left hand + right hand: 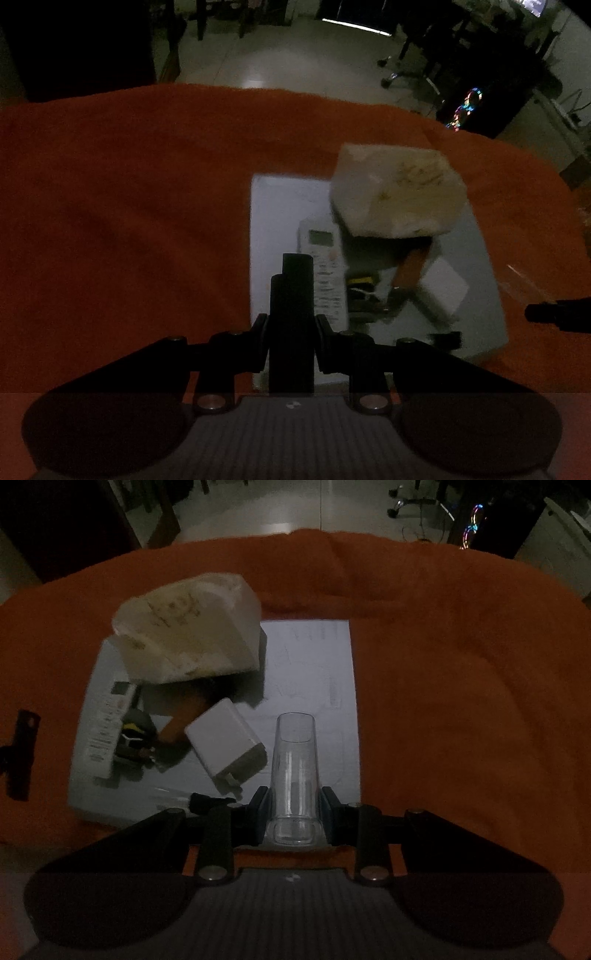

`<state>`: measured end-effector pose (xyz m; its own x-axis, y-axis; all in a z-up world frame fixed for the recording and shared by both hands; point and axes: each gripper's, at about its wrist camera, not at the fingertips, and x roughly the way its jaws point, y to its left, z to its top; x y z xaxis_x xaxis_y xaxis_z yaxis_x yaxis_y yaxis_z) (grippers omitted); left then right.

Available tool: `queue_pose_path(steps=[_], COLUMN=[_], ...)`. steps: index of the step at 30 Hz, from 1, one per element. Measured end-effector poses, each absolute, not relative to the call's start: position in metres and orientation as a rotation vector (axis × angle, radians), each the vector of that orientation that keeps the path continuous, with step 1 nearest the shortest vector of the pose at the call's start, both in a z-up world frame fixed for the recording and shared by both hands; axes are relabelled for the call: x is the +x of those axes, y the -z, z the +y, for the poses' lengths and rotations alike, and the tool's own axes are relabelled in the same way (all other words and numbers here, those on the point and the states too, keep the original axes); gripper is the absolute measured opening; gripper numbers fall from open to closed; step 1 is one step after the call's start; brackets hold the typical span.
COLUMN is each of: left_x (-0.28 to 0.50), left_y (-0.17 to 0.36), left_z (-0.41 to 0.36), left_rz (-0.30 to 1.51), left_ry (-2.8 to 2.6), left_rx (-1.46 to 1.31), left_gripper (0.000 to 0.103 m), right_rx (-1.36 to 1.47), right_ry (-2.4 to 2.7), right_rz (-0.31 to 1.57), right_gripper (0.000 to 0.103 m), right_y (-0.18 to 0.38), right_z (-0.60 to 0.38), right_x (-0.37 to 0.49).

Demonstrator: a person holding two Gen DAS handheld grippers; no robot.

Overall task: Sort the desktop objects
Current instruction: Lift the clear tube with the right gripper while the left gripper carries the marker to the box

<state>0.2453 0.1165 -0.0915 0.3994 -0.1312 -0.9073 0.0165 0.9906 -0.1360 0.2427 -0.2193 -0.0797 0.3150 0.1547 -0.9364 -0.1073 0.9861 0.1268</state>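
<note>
Orange cloth drapes the desk, where the left hand-held gripper clamps a black bar and the right hand-held gripper clamps a clear tube, both above the white sheet holding a remote, charger and tissue pack.

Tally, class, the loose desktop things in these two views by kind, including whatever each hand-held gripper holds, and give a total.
Tissue pack: 1
Remote control: 1
White charger: 1
Clear tube, in the right hand-held gripper: 1
Black bar, in the left hand-held gripper: 1
Orange item, half hidden under the tissue pack: 1
Dark yellow-marked item, too blurred to name: 1
Total: 7
</note>
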Motion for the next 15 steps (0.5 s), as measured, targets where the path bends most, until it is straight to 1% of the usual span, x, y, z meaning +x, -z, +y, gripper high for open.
queue_pose_path(steps=[9, 15], left_x=[0.208, 0.176], left_y=[0.057, 0.046], left_z=[0.091, 0.079], left_rz=[1.135, 1.145], left_ry=[0.156, 0.201], left_rx=[-0.117, -0.122], left_gripper=[0.021, 0.021], right_rx=[0.053, 0.022], right_ry=[-0.26, -0.372], right_rz=[1.178, 1.177], right_gripper=[0.031, 0.031], right_y=[0.033, 0.023], right_z=[-0.207, -0.182], right_x=[0.203, 0.164])
